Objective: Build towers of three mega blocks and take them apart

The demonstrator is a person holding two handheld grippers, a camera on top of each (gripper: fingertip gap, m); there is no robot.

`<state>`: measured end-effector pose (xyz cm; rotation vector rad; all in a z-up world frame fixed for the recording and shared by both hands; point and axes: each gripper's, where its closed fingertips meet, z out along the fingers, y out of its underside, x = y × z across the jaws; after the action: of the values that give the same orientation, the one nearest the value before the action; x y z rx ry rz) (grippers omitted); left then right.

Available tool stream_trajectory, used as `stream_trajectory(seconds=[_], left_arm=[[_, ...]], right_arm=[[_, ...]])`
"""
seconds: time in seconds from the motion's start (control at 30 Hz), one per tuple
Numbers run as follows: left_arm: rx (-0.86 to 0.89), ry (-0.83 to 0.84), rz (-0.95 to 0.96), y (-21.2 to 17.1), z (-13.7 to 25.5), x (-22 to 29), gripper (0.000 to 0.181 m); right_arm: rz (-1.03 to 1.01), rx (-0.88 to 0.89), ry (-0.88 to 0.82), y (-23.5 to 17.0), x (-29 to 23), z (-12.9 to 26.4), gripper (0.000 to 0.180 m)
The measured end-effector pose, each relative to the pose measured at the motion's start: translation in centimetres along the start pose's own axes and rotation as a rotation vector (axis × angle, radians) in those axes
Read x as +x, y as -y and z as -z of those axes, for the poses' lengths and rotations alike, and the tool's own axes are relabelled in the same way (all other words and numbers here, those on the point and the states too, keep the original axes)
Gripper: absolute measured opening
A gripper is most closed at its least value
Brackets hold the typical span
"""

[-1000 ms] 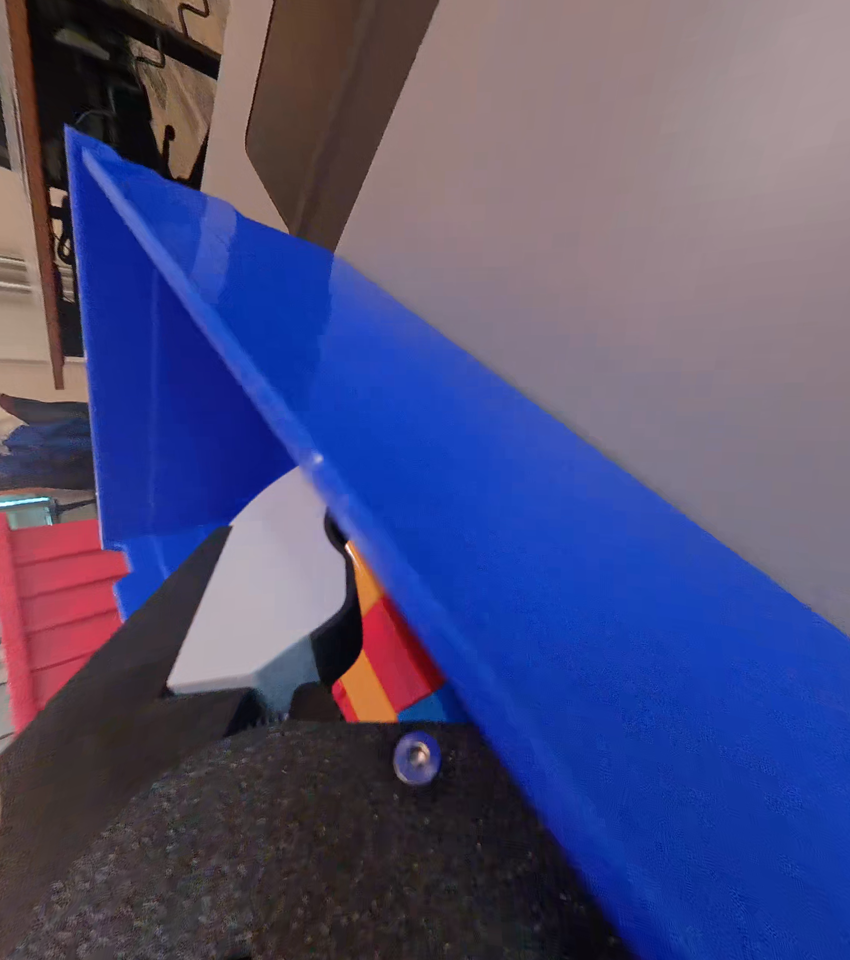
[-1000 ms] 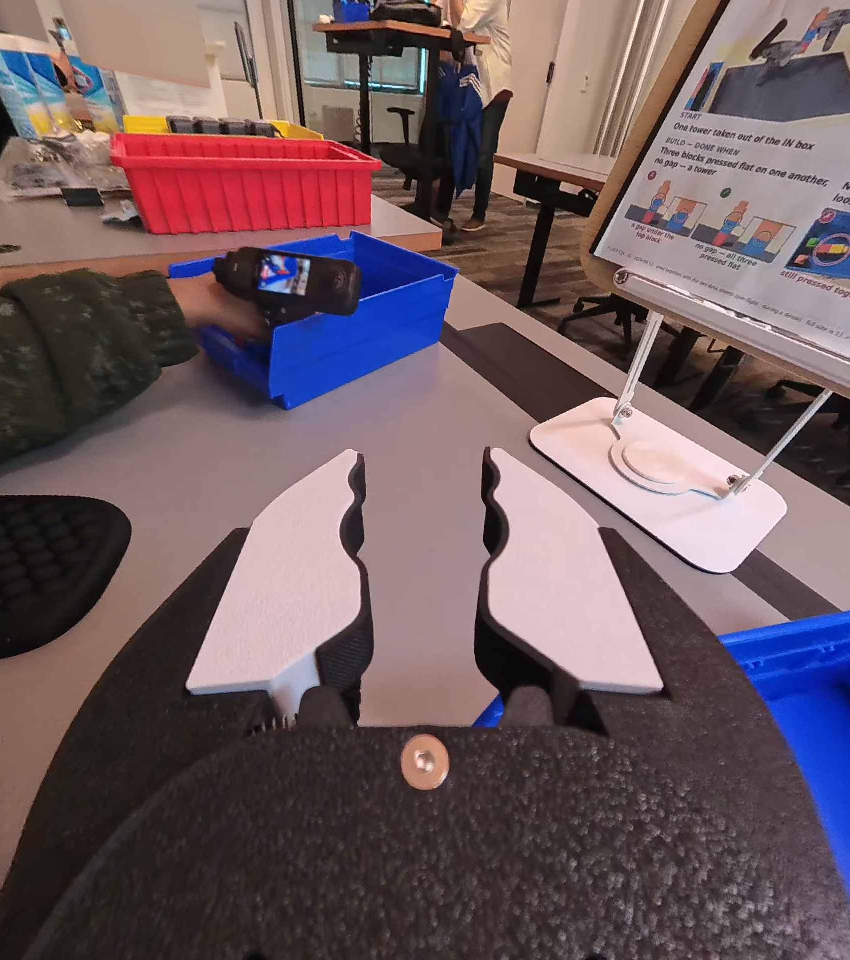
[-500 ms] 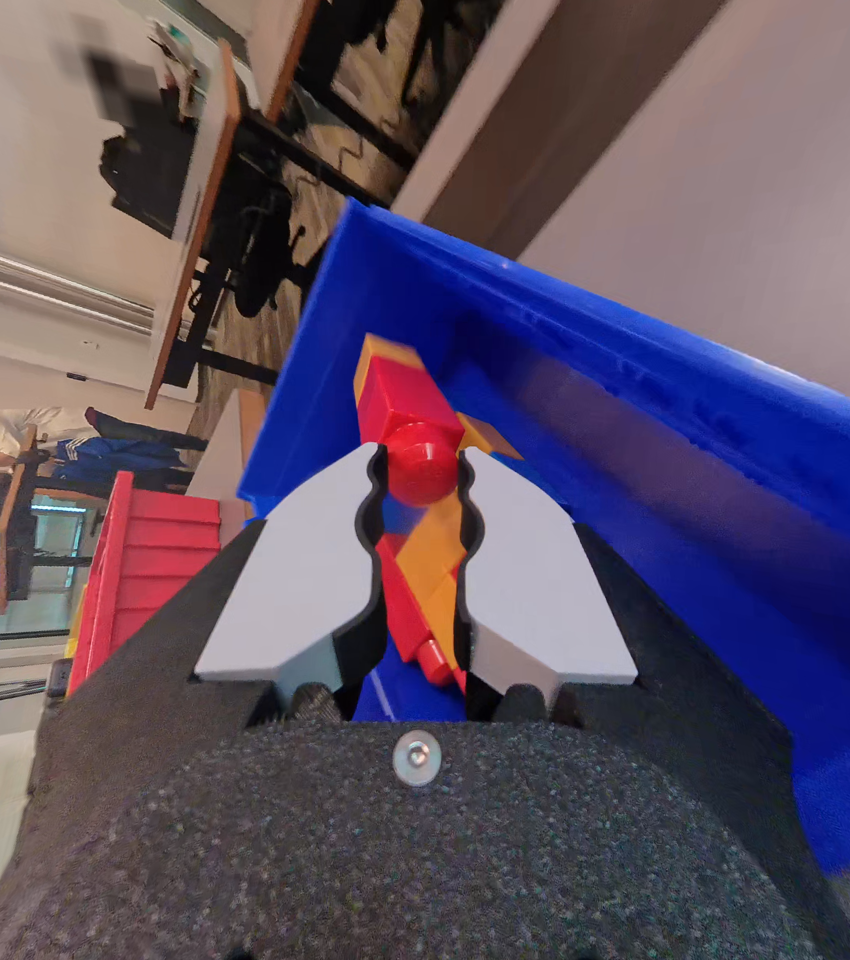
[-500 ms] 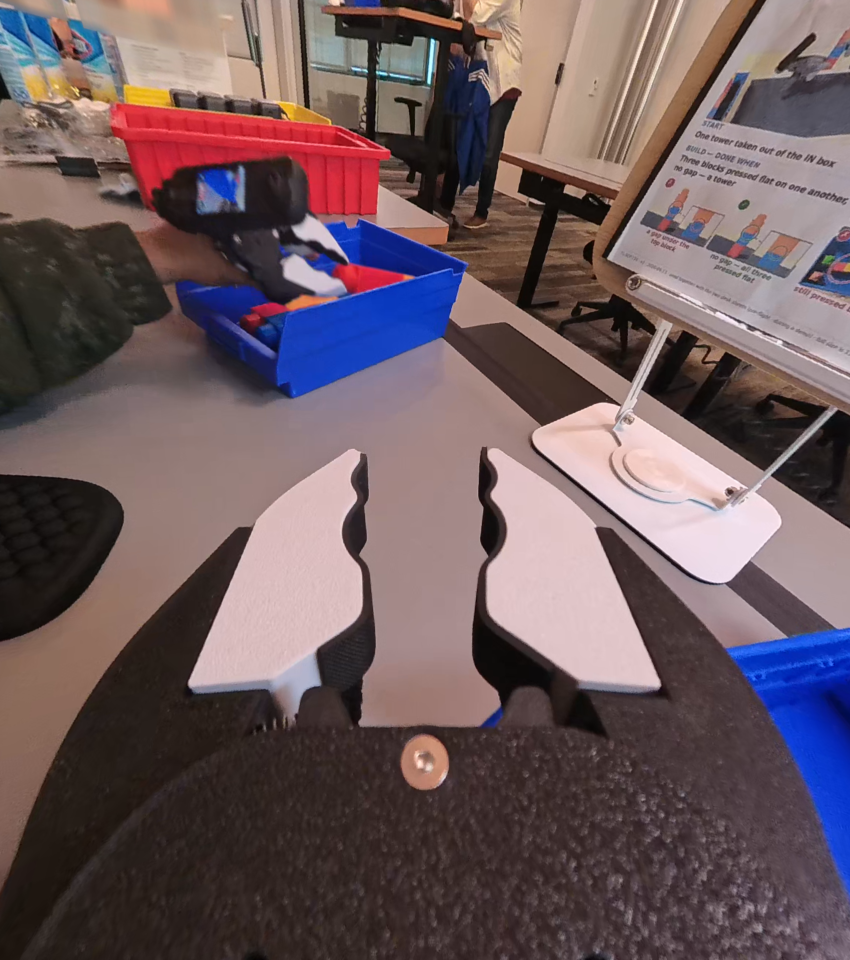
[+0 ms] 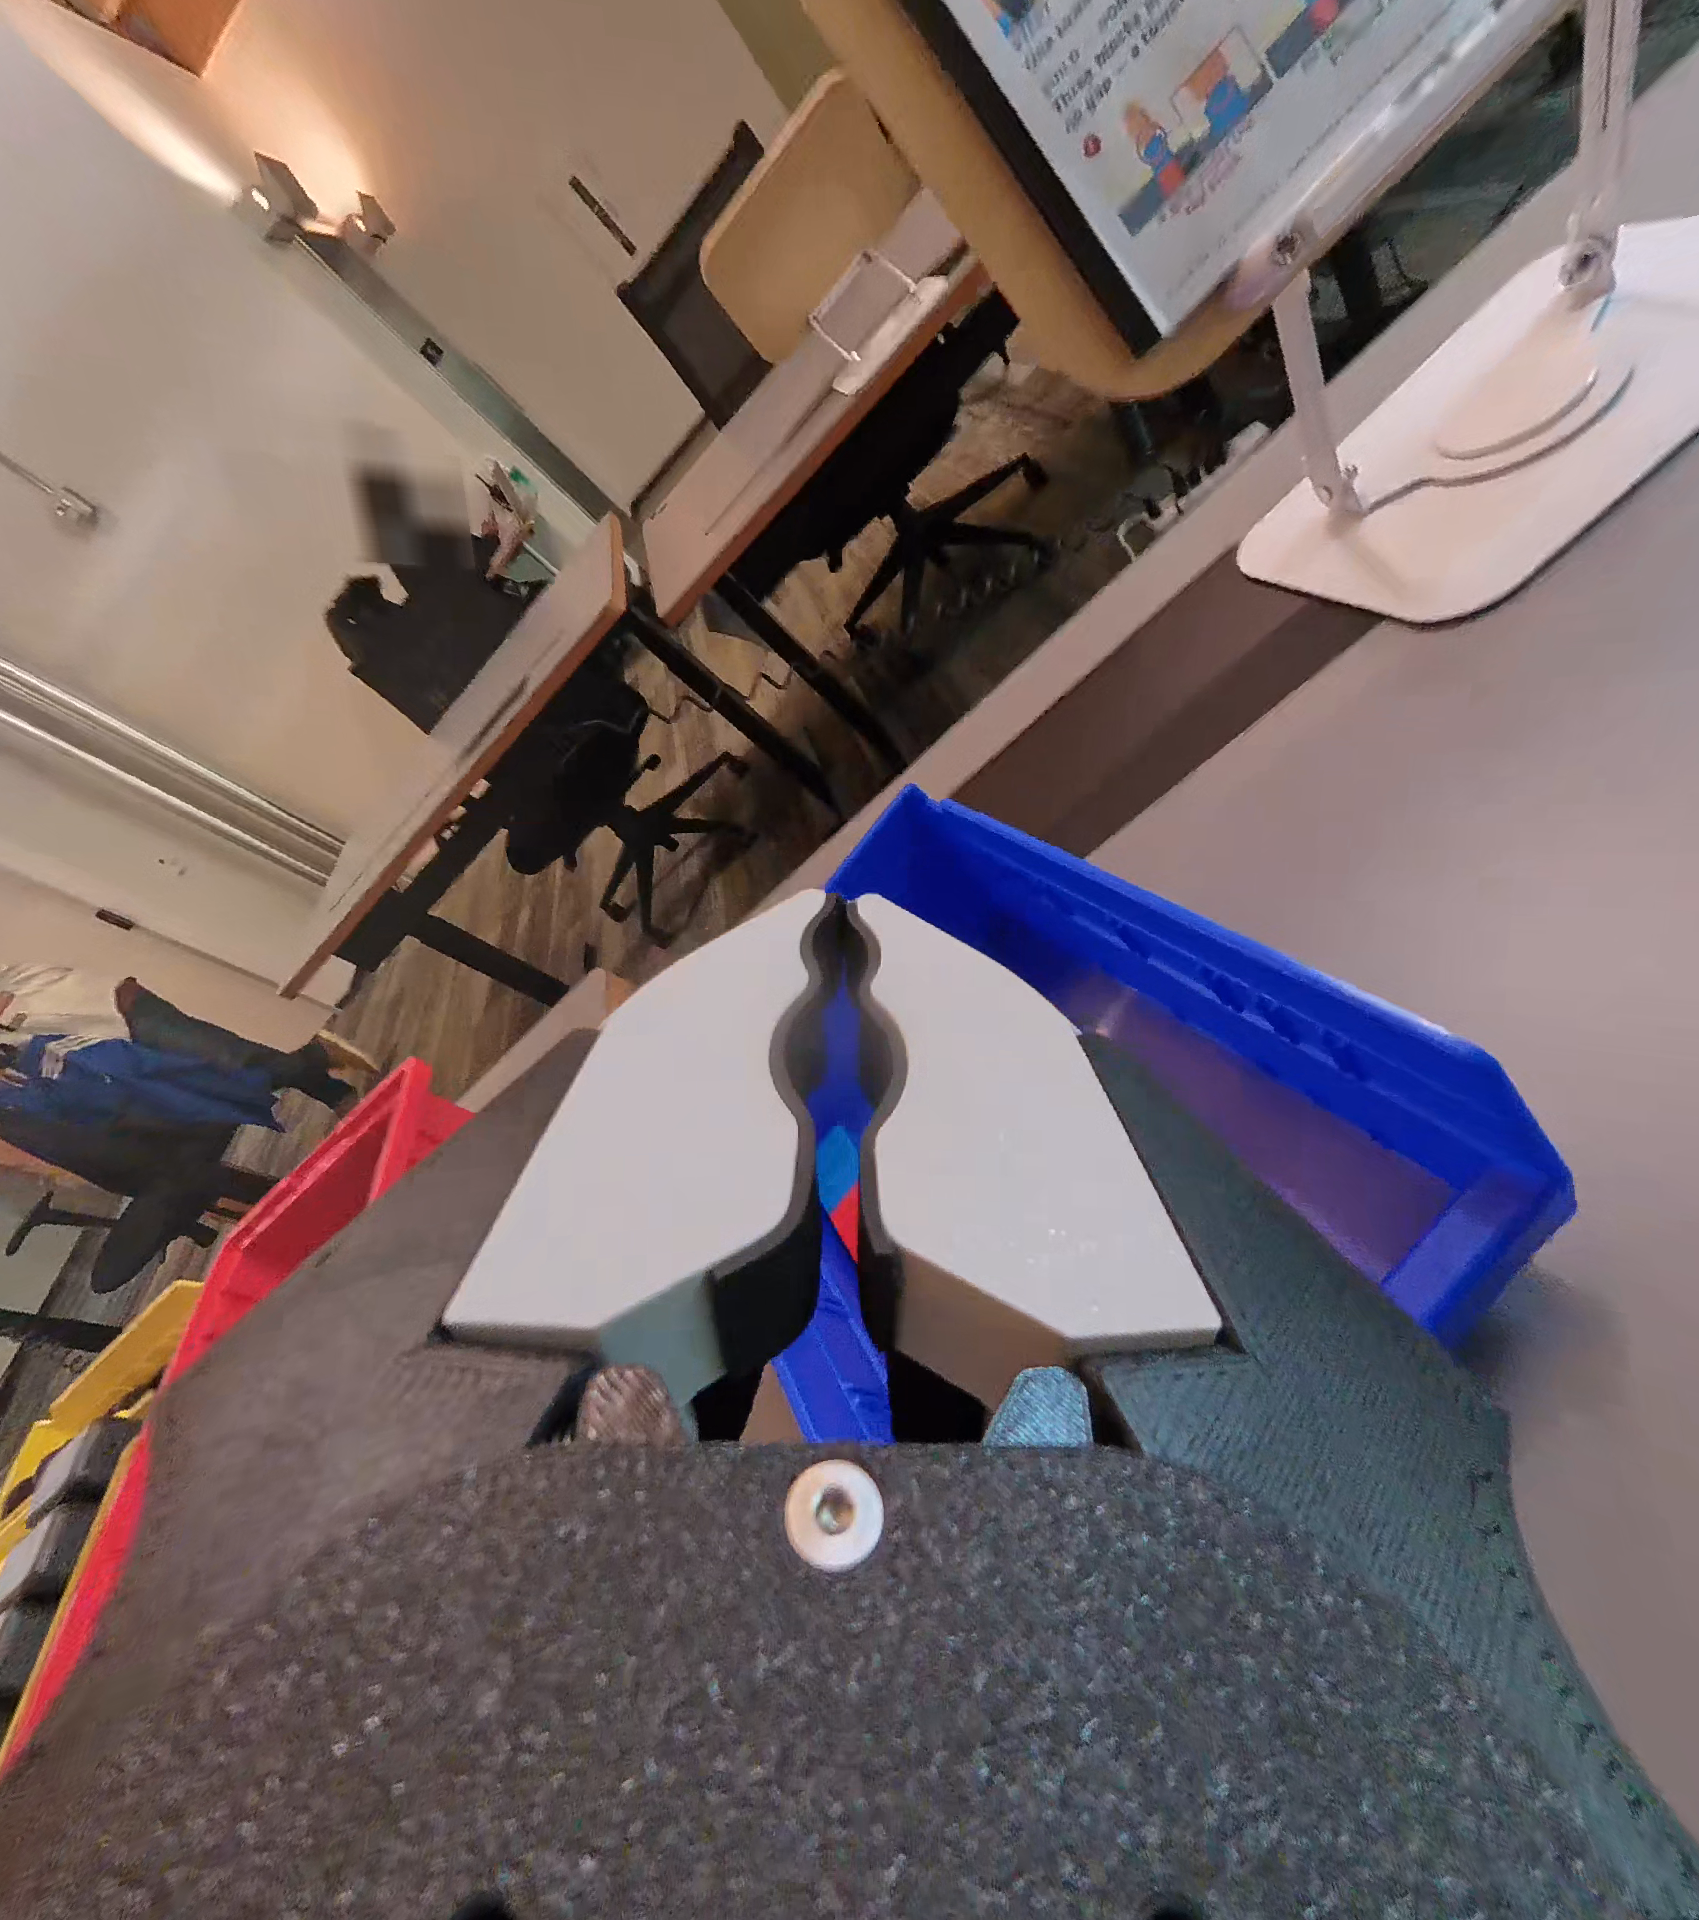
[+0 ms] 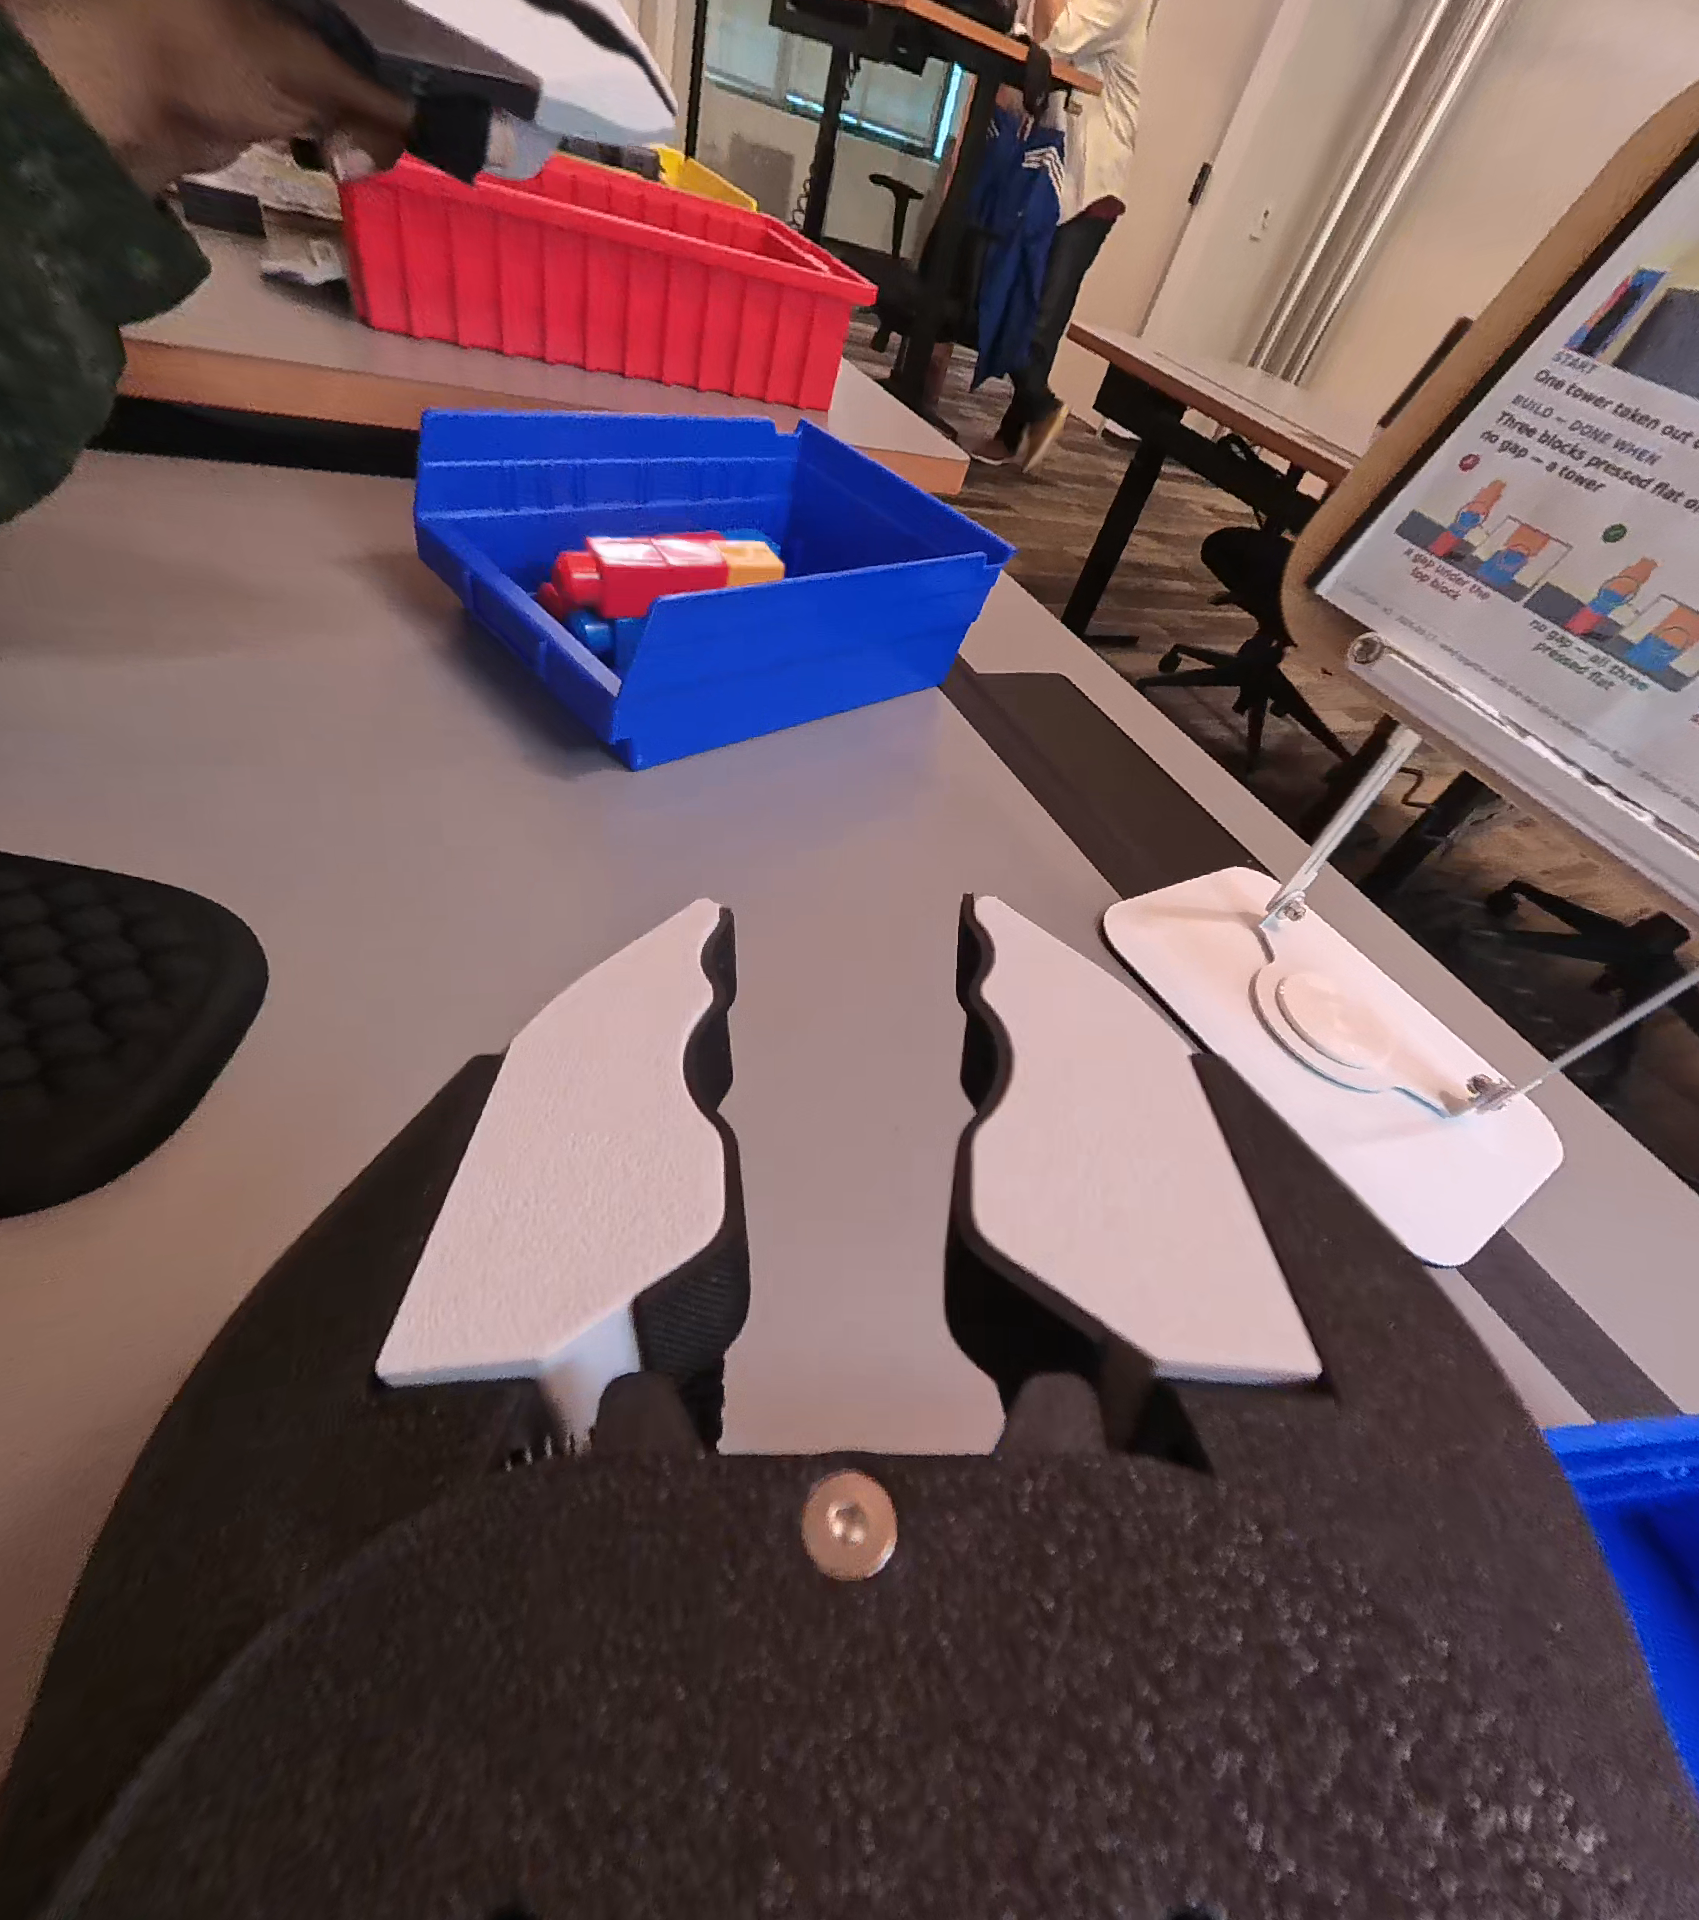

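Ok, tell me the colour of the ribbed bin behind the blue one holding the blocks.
Red bin, clearest in the right wrist view.

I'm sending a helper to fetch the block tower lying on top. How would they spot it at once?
On the grey table, find the blue bin in front of the longer red bin. Inside it, the tower lies on its side on top of the other blocks: red along most of its length with an orange block at its right end, while those beneath show blue.
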<state>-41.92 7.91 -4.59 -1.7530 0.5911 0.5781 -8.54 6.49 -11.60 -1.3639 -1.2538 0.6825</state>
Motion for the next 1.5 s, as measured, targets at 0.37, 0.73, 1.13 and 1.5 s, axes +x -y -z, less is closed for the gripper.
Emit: stream_trajectory(seconds=[0.37,0.73,1.13,1.5], left_arm=[[-0.569,-0.255,0.256,-12.9,-4.3,6.5,0.071],[-0.631,-0.240,0.161,-14.3,-3.8,7.5,0.037],[-0.197,-0.627,-0.421,5.6,5.3,21.1,0.037],[0.232,-0.886,-0.287,13.1,8.9,26.8,0.052]], right_arm=[[0.010,-0.027,0.020,-0.6,-0.6,-0.5,0.041],[0.034,-0.035,0.034,-0.9,-1.0,-0.8,0.041],[0.418,-0.050,-0.024,1.2,-4.7,-2.0,0.054],[0.331,0.022,0.115,-0.5,-6.6,-2.3,0.036]])
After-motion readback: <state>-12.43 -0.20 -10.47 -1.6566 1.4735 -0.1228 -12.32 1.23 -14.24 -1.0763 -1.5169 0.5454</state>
